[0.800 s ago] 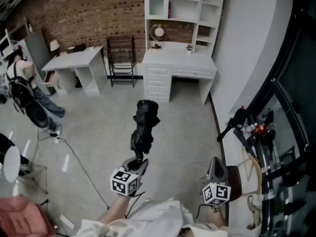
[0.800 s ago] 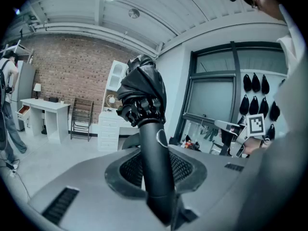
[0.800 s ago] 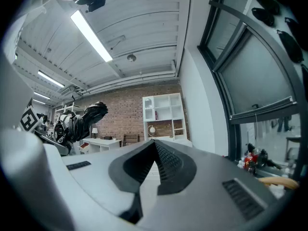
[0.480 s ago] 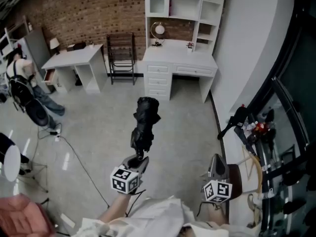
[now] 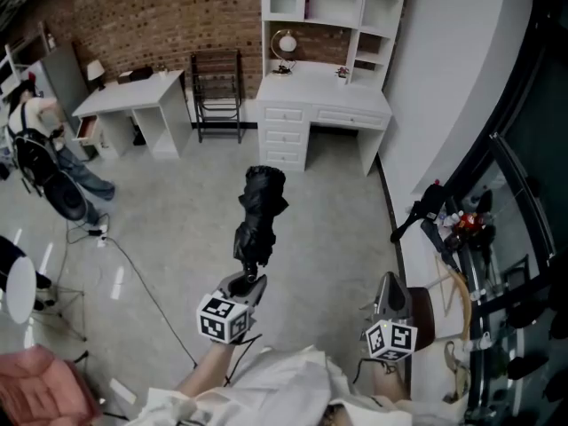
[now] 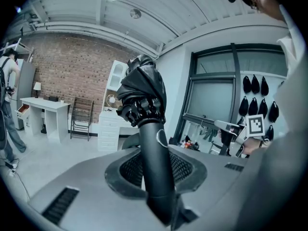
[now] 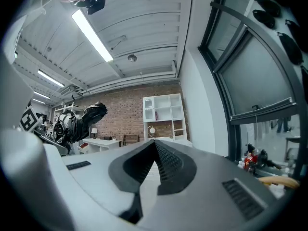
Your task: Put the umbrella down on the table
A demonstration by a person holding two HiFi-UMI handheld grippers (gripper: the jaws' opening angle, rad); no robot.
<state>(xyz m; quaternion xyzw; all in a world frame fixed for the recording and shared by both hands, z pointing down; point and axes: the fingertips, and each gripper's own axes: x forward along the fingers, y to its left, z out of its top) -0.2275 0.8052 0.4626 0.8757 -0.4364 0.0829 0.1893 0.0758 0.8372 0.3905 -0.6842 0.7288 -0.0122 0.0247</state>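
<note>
A folded black umbrella [image 5: 258, 218] stands out from my left gripper [image 5: 245, 284], pointing away from me over the floor. The left gripper [image 6: 155, 154] is shut on the umbrella's dark cylindrical handle [image 6: 153, 158], and the bunched canopy [image 6: 141, 96] sits above the jaws. My right gripper [image 5: 388, 296] is lower right, shut and empty, with its jaw tips meeting [image 7: 154, 143]. From the right gripper view the umbrella [image 7: 85, 119] shows at the left.
A white desk [image 5: 131, 96] stands at the back left, and a white desk with a shelf unit [image 5: 321, 106] at the back centre. A black metal chair [image 5: 216, 91] stands between them. A person [image 5: 37, 124] is at the far left. A cable [image 5: 142, 284] crosses the floor. A cluttered ledge [image 5: 453, 238] runs along the right.
Both grippers and the umbrella keep nearly the same place; only the head view has shifted slightly.
</note>
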